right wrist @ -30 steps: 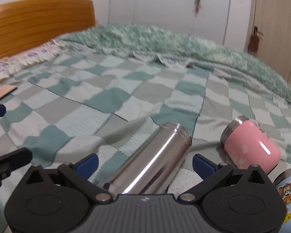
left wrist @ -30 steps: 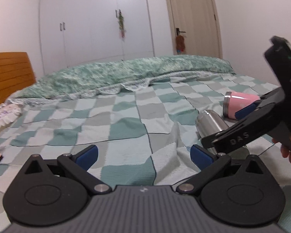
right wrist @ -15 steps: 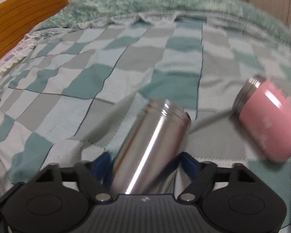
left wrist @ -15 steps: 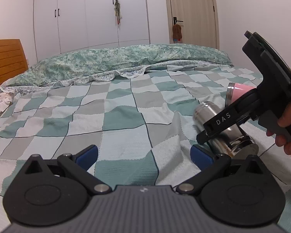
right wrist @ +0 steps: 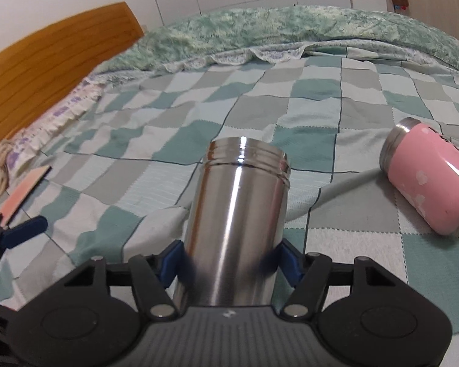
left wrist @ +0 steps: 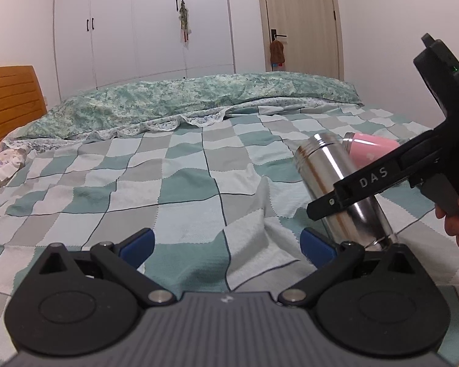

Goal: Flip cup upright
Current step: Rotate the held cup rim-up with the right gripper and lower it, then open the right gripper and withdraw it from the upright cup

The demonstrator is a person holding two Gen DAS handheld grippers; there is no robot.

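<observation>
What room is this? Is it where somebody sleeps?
Yes, it looks like a bedroom. There is a bed with a checked cover, a wooden headboard and white wardrobes.

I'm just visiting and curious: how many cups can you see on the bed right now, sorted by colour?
Steel cup, tilted, gripped by the right gripper: 1
Pink cup, lying on its side on the checked blanket: 1
Total: 2
</observation>
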